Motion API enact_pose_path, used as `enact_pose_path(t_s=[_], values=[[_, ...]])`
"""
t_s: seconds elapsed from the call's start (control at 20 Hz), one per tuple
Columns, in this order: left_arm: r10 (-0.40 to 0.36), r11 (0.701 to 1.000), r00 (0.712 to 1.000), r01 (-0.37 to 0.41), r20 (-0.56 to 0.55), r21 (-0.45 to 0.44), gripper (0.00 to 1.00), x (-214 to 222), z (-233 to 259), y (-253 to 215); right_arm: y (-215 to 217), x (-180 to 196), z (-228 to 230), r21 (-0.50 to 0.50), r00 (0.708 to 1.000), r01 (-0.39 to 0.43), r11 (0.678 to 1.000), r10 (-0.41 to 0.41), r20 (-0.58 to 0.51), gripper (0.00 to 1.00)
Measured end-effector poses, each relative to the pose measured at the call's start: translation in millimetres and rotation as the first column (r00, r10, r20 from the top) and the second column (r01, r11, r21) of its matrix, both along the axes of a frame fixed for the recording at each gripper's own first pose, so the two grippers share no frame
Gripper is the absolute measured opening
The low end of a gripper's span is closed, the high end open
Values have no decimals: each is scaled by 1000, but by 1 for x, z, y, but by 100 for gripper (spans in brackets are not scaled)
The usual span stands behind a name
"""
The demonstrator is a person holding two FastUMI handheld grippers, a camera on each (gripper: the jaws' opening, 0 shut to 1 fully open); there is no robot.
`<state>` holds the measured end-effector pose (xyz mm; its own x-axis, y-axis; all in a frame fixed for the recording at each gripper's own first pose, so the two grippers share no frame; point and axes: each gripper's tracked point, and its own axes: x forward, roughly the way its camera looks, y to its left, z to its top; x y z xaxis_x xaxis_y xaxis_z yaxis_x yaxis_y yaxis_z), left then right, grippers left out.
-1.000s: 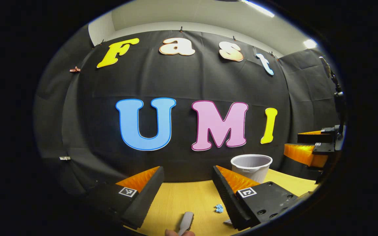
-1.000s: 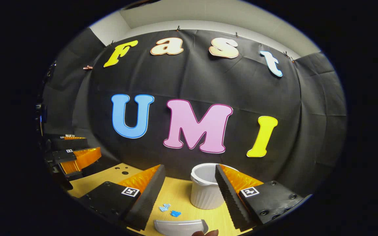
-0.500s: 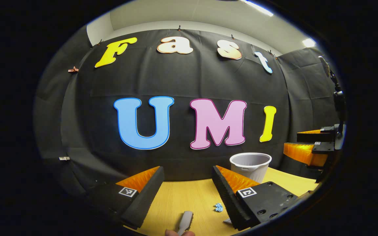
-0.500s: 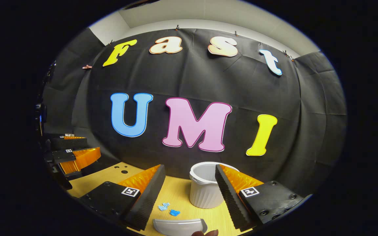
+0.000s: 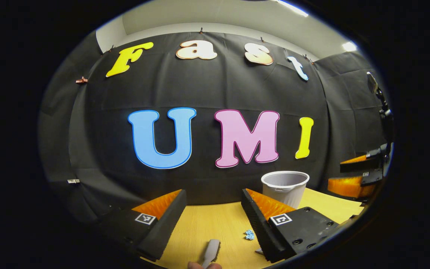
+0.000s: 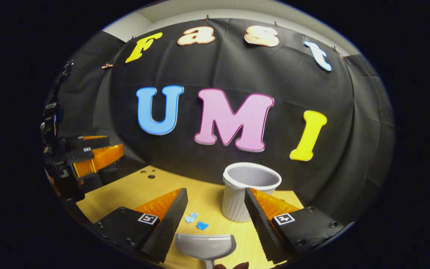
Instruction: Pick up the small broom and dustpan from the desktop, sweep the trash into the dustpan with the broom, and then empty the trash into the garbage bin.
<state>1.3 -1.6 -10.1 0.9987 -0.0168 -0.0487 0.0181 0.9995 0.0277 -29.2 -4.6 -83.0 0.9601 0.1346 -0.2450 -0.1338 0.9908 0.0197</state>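
Both grippers hang above a yellow wooden tabletop, fingers spread apart and empty. A grey plastic dustpan lies between the right gripper fingers, blue crumpled paper scraps just beyond, a white ribbed plastic bin behind. A grey broom handle lies below the left gripper.

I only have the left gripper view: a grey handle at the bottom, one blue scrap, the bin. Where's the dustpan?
Observer: In the right gripper view the dustpan sits low between the right gripper's wide-open fingers, its broad edge towards the trash.
Operator: How much trash is there?
Observer: The blue scraps form two small clumps just beyond the dustpan's edge, not touching it.
Operator: Anything else on the table?
Observer: A few small dark holes in the tabletop, towards its far left corner.
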Motion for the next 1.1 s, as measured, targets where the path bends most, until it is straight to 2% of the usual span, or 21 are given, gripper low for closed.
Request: enact_pose_path(t_s=[0.1,0.2,0.35,0.5,0.6,0.9,1.1], values=[[0,1000,1000,0,-15,-6,95,-1,-1,0,1,-15,-36,2,993,-30,1000,30,-110,95],[0,1000,1000,0,-29,1,95,-2,-3,0,0,-34,-74,-1,972,-57,998,55,-227,96],[2,1000,999,0,-53,25,95,-2,-5,2,3,-69,-130,28,906,-84,996,88,-414,96],[8,1000,997,-6,-75,19,95,-3,-6,4,2,-92,-178,63,829,-61,996,86,-553,96],[22,1000,997,-21,-76,18,95,-3,-5,6,-2,-100,-212,53,784,-49,997,71,-617,96],[57,998,994,-56,-90,18,95,-7,-11,10,3,-108,-285,24,645,-83,996,72,-761,93],[70,997,993,-67,-93,41,95,-8,-9,11,11,-97,-310,3,613,-111,994,71,-787,92]])
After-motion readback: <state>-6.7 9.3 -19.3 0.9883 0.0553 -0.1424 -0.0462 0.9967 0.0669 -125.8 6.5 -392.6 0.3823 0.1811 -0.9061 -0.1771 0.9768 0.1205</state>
